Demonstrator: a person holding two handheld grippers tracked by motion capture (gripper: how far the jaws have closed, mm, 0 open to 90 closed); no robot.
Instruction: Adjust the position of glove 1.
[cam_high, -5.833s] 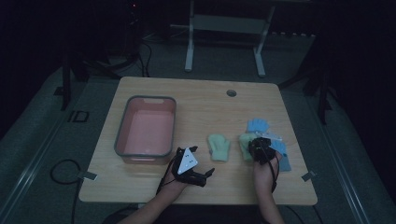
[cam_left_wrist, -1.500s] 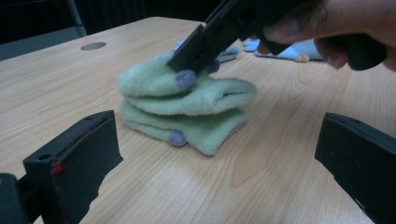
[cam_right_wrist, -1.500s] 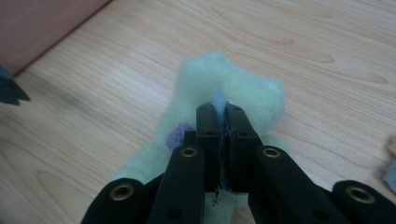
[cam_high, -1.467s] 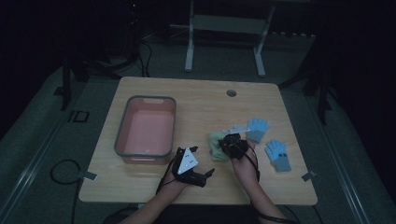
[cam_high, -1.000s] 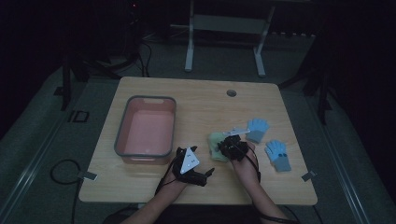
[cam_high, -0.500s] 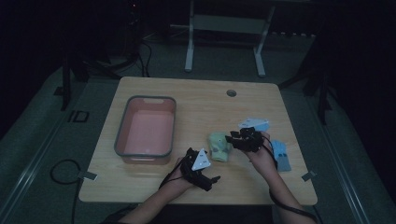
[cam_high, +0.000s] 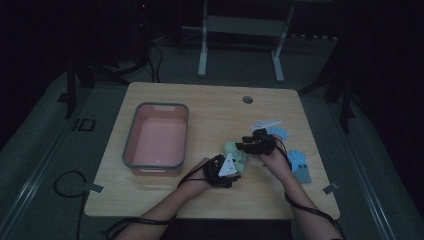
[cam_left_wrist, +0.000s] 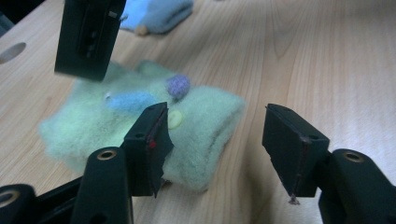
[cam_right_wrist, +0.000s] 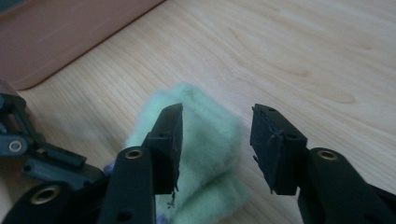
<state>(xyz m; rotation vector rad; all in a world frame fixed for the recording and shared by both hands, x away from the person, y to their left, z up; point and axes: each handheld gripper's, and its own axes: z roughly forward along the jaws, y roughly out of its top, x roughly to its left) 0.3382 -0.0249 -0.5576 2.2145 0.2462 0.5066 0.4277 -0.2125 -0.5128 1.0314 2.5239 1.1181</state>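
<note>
While seen from the high view: a light wooden table (cam_high: 210, 107) with a round cable hole (cam_high: 247, 99), on dark grey carpet in a dim room, a white desk frame (cam_high: 240, 40) behind. Pink bin (cam_high: 156, 135) with a grey rim at table left. Pale green mitten (cam_high: 234, 152) near the table's middle, between the left gripper (cam_high: 231, 172) and right gripper (cam_high: 246, 146); its pointing too small to judge here. Two blue mittens (cam_high: 299, 166) lying at table right.

Left gripper view: jaws apart, just been closing, nothing pressed between the pads; green mitten (cam_left_wrist: 140, 126) flat on the wood just ahead, near edge reaching the left jaw, long axis running away and leftward. Small blue, purple and yellow felt dots on top. No readable writing.

Right gripper view: jaws parted, just been opening, clear of the green mitten (cam_right_wrist: 201, 154) lying below and between them, rounded end pointing away toward the bin wall (cam_right_wrist: 70, 32). No labels legible.
</note>
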